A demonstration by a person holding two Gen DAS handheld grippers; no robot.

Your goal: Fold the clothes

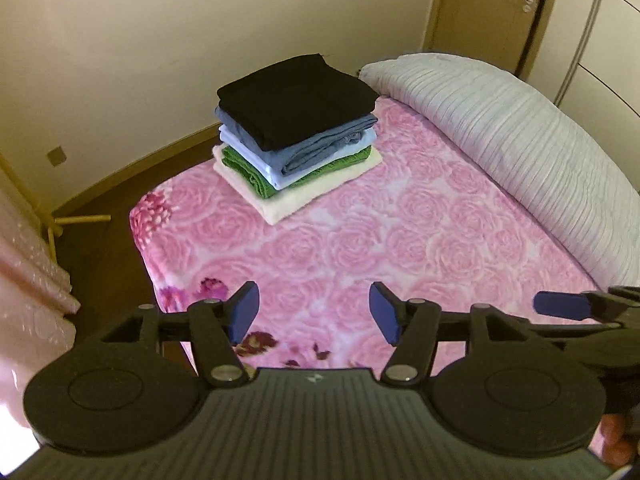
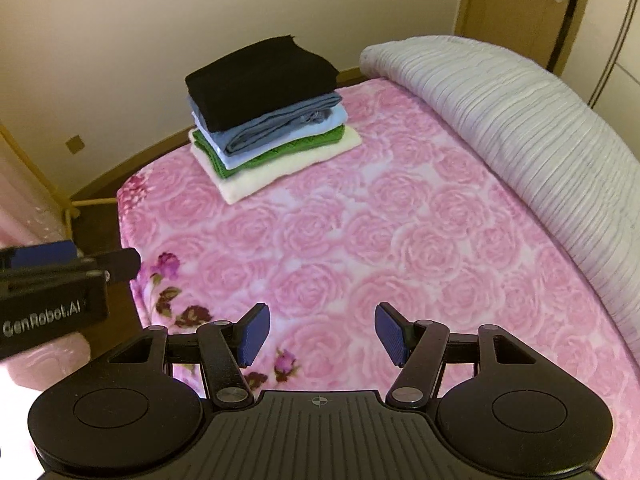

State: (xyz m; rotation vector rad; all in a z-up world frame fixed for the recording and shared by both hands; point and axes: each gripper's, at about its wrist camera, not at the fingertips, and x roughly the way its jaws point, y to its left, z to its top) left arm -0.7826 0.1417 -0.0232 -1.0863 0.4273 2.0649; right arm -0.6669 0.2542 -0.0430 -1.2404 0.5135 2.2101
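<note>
A stack of folded clothes (image 1: 296,136) sits near the far corner of a bed, on its pink rose-patterned blanket (image 1: 360,232), with a black garment (image 1: 298,96) on top, then grey-blue, pale blue, green and cream pieces beneath, edges roughly squared. Both hand-held grippers hover over the near end of the bed, well apart from the pile. The left gripper (image 1: 314,312) has its blue-padded fingers spread wide with nothing between them; the right gripper (image 2: 320,334) is likewise wide and holds nothing. A rolled, ribbed white quilt (image 1: 512,148) lies along the bed's right side. No loose or unfolded garment shows on the blanket in either view, so the visible clothes already lie as the task wants them: folded and piled. Whether more clothing waits outside the frames cannot be told, and the scene would fit either a finished job or a pause between garments.
</note>
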